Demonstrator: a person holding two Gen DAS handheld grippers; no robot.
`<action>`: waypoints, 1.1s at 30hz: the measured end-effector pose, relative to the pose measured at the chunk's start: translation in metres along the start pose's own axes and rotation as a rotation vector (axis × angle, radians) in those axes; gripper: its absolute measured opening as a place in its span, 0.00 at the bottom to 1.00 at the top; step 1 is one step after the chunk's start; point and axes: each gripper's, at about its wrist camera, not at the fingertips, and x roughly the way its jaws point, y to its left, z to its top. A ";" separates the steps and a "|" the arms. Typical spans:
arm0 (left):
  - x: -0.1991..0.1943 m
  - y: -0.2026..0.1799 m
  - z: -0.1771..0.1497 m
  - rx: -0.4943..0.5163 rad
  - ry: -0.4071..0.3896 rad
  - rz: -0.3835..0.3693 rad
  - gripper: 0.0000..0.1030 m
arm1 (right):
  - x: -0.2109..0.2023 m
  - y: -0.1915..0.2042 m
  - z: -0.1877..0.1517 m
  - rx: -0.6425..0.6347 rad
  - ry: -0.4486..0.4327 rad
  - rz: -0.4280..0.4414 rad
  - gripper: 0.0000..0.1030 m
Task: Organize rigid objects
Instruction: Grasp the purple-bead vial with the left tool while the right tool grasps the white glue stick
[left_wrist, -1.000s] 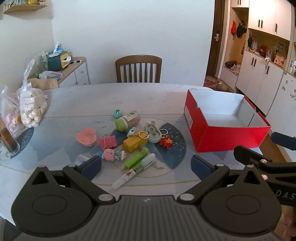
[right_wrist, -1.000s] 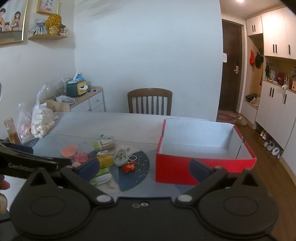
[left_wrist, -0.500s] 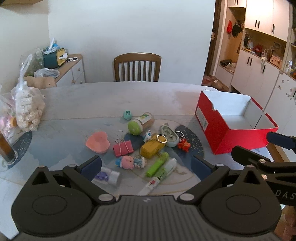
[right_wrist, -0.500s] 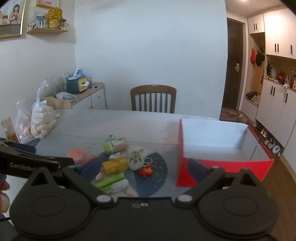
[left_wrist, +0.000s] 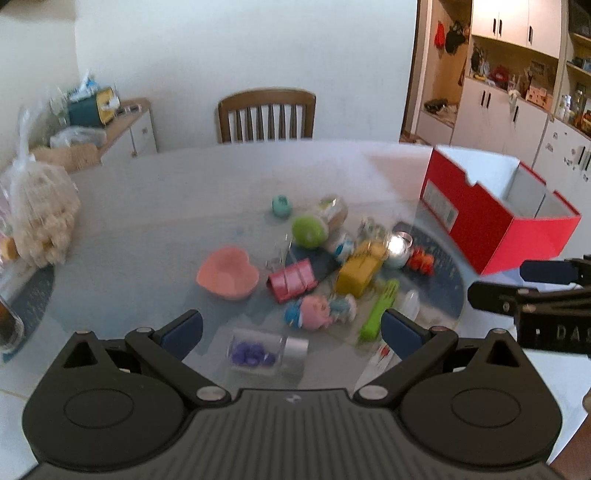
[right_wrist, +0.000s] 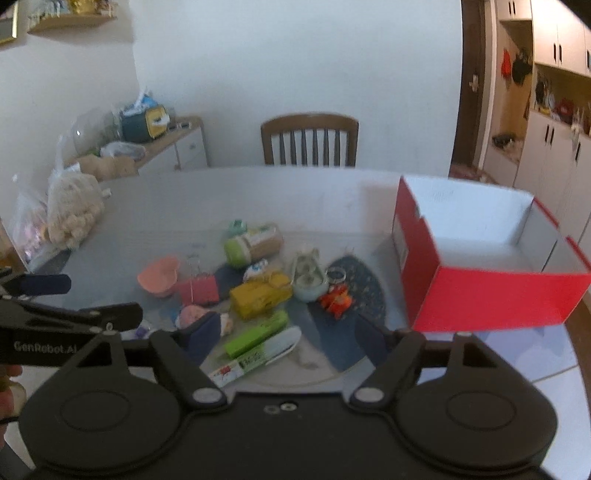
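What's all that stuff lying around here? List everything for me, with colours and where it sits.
red box: one, red outside, white inside, open, right side of the table
heart dish: one, pink, left of the pile
binder clip: one, pink, beside the heart dish
yellow block: one, middle of the pile
green-capped jar: one, lying down, far side
doll: one, pink and blue, near edge
green marker: one, near edge
vial: one, clear with purple bits, nearest the left gripper
orange toy: one, toward the box
chair: one, brown, behind the table
bags: clear, far left
left gripper: open
right gripper: open
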 end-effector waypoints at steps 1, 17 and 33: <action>0.006 0.005 -0.004 -0.003 0.015 -0.006 0.96 | 0.006 0.002 -0.001 0.003 0.020 -0.003 0.73; 0.069 0.026 -0.020 0.065 0.085 -0.043 0.89 | 0.091 0.028 -0.025 0.097 0.262 -0.032 0.51; 0.090 0.025 -0.022 0.080 0.122 -0.074 0.66 | 0.113 0.032 -0.026 0.103 0.345 -0.060 0.18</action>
